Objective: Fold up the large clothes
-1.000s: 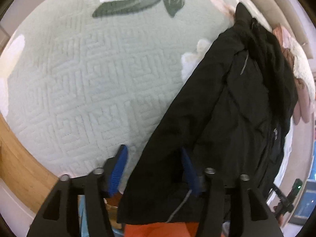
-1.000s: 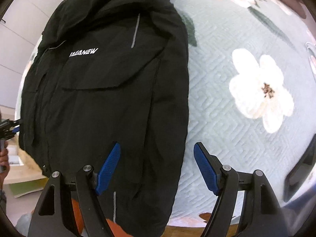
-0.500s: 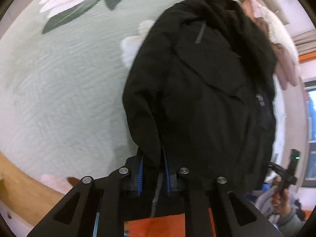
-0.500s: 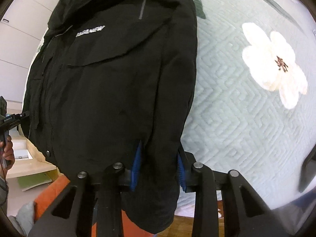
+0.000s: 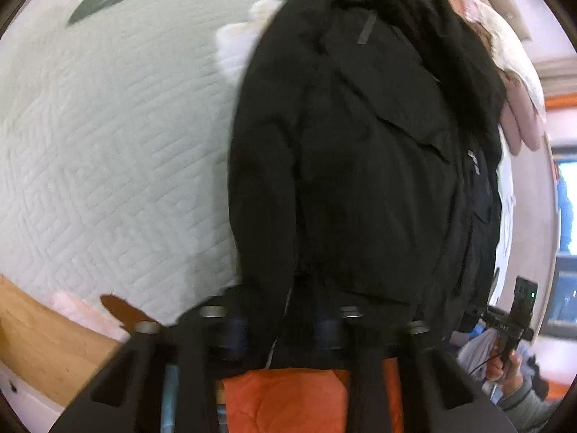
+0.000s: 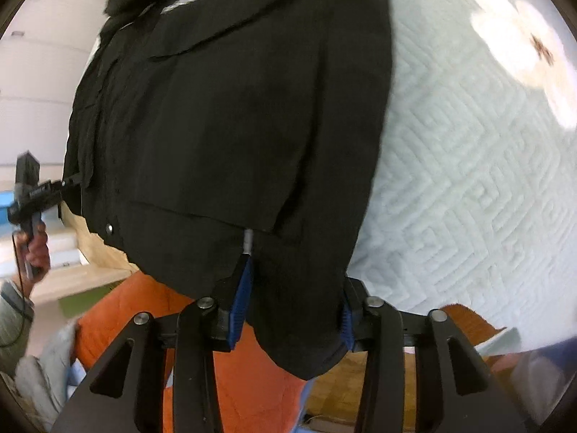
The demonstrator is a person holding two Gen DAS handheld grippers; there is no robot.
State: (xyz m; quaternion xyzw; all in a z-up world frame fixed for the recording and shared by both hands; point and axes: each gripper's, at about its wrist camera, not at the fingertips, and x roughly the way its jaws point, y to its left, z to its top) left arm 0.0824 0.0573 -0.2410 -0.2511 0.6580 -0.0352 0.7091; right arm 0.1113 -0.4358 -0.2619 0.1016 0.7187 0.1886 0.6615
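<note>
- Both jaws have just been closing; black jacket [image 6: 230, 115] hem now pinched by left gripper [image 5: 285, 328] and right gripper [image 6: 292, 306].
- Jacket is spread on the quilted floral bedspread [image 6: 468, 180].
- Orange fabric [image 6: 234, 379] is seen below the hem.

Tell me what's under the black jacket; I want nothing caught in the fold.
Around the black jacket only the pale green quilted bedspread with flower prints shows. Its hem overhangs an orange cloth. Whatever lies directly beneath the jacket is covered.
</note>
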